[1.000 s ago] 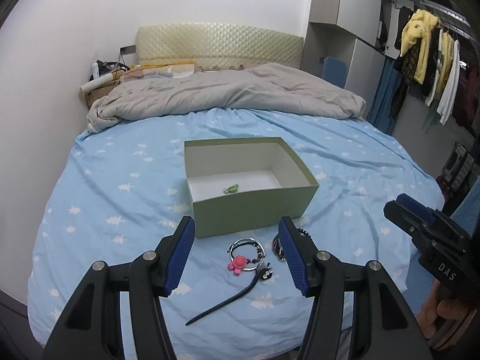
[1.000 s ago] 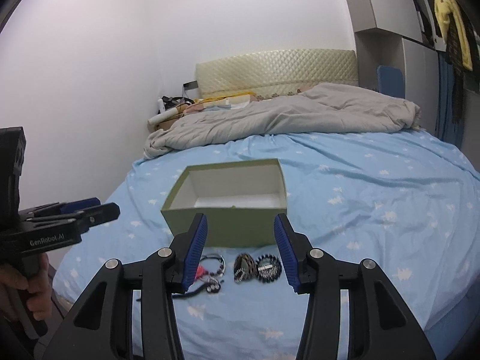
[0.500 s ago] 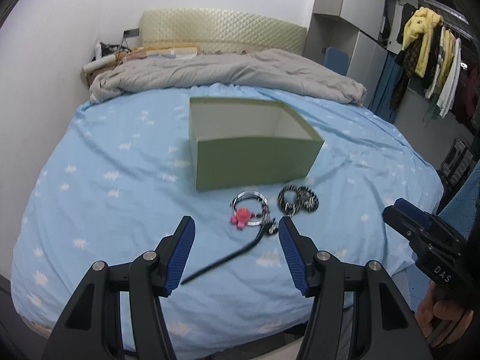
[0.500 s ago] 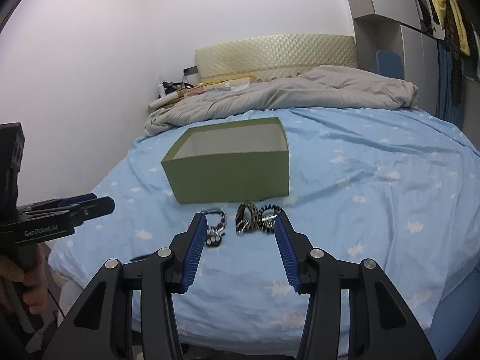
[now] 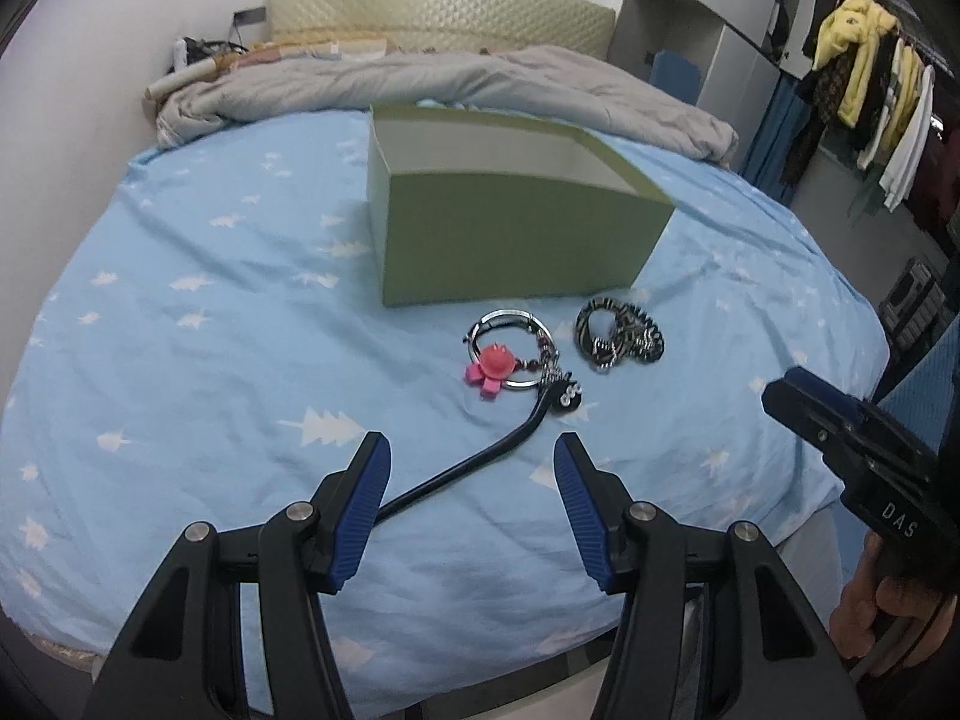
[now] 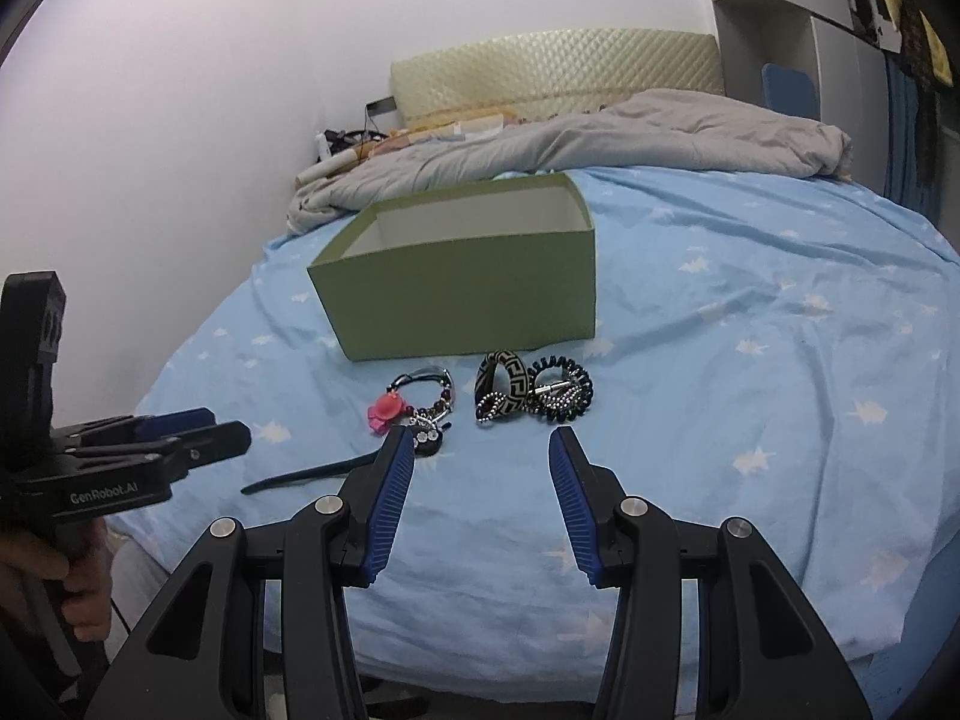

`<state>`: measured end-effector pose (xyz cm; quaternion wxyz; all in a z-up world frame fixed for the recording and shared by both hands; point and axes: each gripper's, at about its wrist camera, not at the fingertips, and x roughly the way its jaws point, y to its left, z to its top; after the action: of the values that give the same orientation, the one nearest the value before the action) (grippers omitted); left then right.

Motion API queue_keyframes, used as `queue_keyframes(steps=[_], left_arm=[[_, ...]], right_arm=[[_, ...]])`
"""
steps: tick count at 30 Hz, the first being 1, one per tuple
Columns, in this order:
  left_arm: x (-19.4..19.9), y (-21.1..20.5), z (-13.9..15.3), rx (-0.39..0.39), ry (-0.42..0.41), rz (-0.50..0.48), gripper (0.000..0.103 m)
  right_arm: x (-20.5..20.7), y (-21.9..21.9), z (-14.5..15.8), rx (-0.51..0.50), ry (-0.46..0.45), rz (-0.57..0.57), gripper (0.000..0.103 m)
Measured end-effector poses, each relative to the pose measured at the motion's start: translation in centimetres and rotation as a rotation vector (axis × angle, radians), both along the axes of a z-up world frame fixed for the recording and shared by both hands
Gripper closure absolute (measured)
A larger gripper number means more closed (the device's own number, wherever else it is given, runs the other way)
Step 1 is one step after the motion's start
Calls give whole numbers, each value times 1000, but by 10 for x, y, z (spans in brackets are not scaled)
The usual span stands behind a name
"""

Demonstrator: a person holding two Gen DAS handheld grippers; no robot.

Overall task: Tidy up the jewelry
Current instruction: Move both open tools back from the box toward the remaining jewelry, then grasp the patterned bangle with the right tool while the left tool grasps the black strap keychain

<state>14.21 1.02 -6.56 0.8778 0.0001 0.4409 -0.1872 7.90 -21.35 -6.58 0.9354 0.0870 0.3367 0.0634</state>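
I hold both tools spread wide and empty, low over the bed (image 5: 180,312): left tool (image 5: 471,468) lined up on the black hair stick (image 5: 480,462), right tool (image 6: 482,456) facing the bracelets (image 6: 531,393) lying before the green box (image 6: 462,300).

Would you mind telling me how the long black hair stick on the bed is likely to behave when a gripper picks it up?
The hair stick looks thin and gently curved, so probably stiff and light. Its ornamented end lies against the beaded bracelet, so lifting may drag that along. Gripped at the narrow tip, it would likely pivot toward the heavier end.
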Motion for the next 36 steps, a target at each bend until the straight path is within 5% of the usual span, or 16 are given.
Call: queue_keyframes(steps=[19,22,32,36], left_arm=[[53,-56,-57,23,93,-205,48],[58,-66,-63,34,107,-241,59],[67,-81,-80,86,123,-279,73],[71,-79,-79,79,131,-275,90]], right_arm=[[82,-8,-41,6,117,23,75],[94,-8,-47,5,129,32,76],[124,-4,-62,-3,156,59,76],[129,1,-64,-13,153,63,88]])
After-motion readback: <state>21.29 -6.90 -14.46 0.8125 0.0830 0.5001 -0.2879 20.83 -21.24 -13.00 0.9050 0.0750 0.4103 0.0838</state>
